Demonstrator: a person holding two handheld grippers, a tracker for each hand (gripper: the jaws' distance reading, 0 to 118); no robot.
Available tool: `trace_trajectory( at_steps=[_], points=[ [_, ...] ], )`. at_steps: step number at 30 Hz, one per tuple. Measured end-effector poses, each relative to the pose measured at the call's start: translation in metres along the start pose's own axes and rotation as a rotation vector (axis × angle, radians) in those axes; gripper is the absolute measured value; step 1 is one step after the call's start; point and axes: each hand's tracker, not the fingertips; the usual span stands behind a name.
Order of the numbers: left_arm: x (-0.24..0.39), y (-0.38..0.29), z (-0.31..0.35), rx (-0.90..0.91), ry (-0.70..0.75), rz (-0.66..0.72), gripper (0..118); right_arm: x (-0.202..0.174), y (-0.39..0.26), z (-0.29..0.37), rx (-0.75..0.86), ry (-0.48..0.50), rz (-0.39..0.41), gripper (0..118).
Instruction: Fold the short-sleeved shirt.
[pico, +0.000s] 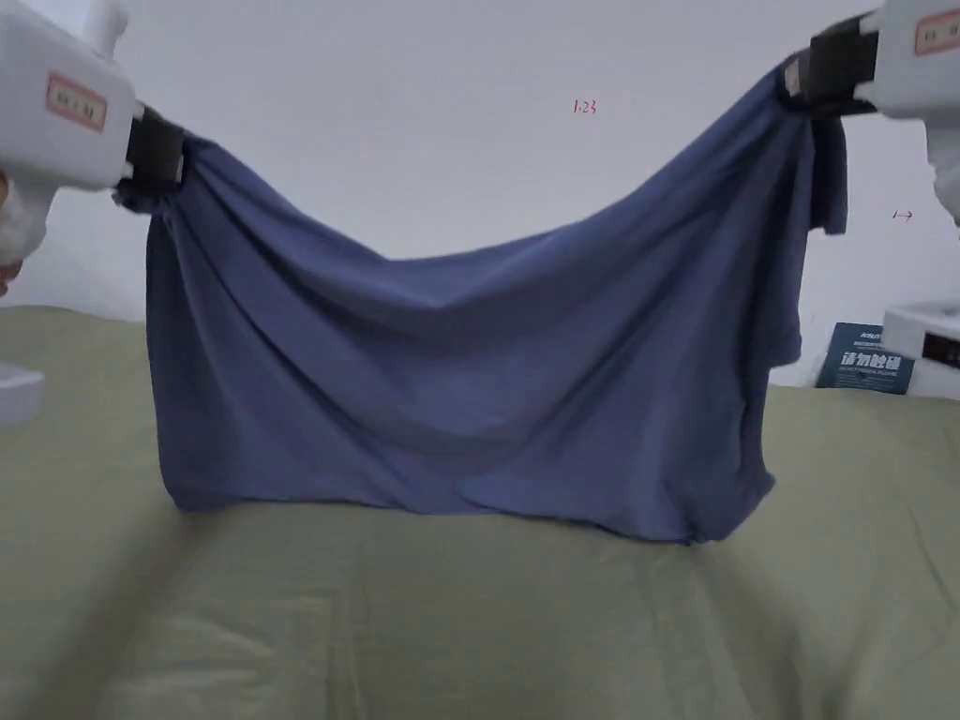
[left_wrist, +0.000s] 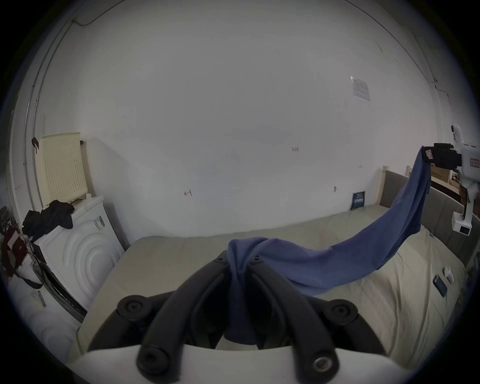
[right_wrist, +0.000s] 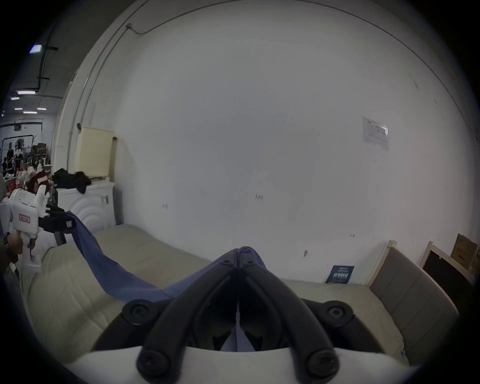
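left gripper (pico: 173, 155) clamps shirt (pico: 469, 375) | right gripper (pico: 797, 80) clamps shirt | wall mark illegible

A bed (pico: 487, 619) covered by a wrinkled olive-beige sheet carried everything. The blue shirt's (pico: 469, 375) bottom hem touched the sheet near its centre. At two o'clock a dark blue booklet (pico: 866, 357) stood against the wall; a phone (left_wrist: 440, 285) lay at four o'clock.
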Motion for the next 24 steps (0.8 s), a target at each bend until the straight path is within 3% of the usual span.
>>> trace_trajectory(
  at_steps=[7, 10, 14, 18, 24],
  points=[
    [-0.001, -0.068, 0.06, -0.024, -0.077, -0.011, 7, -0.011, -0.044, 0.076, -0.035, 0.1, -0.028, 0],
    [-0.001, -0.1, 0.087, -0.05, -0.086, -0.021, 7, -0.012, -0.074, 0.108, -0.064, 0.13, -0.094, 0],
    [-0.002, -0.151, 0.113, -0.122, -0.134, 0.054, 7, -0.021, -0.122, 0.146, -0.122, 0.137, -0.123, 1],
    [-0.002, -0.207, 0.14, -0.184, -0.174, 0.128, 7, -0.023, -0.186, 0.176, -0.222, 0.148, -0.224, 1],
    [0.002, -0.27, 0.172, -0.288, -0.232, 0.134, 7, -0.038, -0.253, 0.221, -0.274, 0.184, -0.269, 1]
  ],
)
